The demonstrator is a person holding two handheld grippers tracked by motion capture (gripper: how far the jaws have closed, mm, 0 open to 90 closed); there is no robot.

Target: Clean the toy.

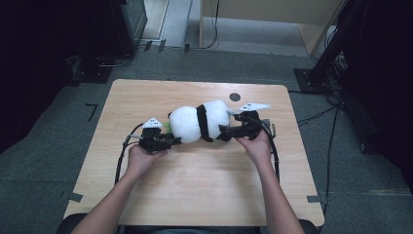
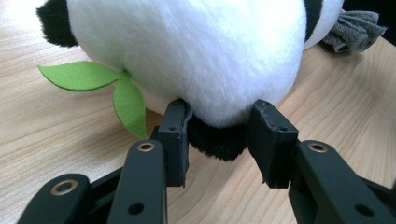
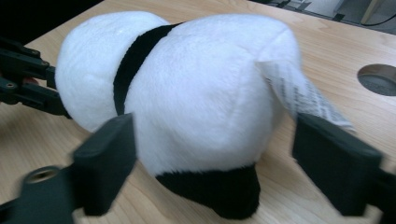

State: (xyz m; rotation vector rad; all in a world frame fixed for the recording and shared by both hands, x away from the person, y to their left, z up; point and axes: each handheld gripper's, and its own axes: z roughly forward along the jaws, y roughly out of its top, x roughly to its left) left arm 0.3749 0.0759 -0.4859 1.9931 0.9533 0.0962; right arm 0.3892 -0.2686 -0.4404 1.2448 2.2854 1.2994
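A plush panda [image 1: 199,122] lies on its side in the middle of the table [image 1: 160,195], a gripper at each end. The left gripper [image 2: 219,133] is pinched on a black paw [image 2: 217,140] at the toy's underside, pads pressed into the fur. The right gripper [image 3: 212,158] stands wide apart around the other end, its jaws not touching, with another black paw [image 3: 215,189] low between them.

The toy looks light and very soft; it will squash and sag if squeezed on the belly, so the small firm paws seem the best holds. The fur may slip.

The face is turned away. A green felt leaf [image 2: 100,86] pokes out beneath, and a printed tag [image 3: 303,95] is too blurred to read.
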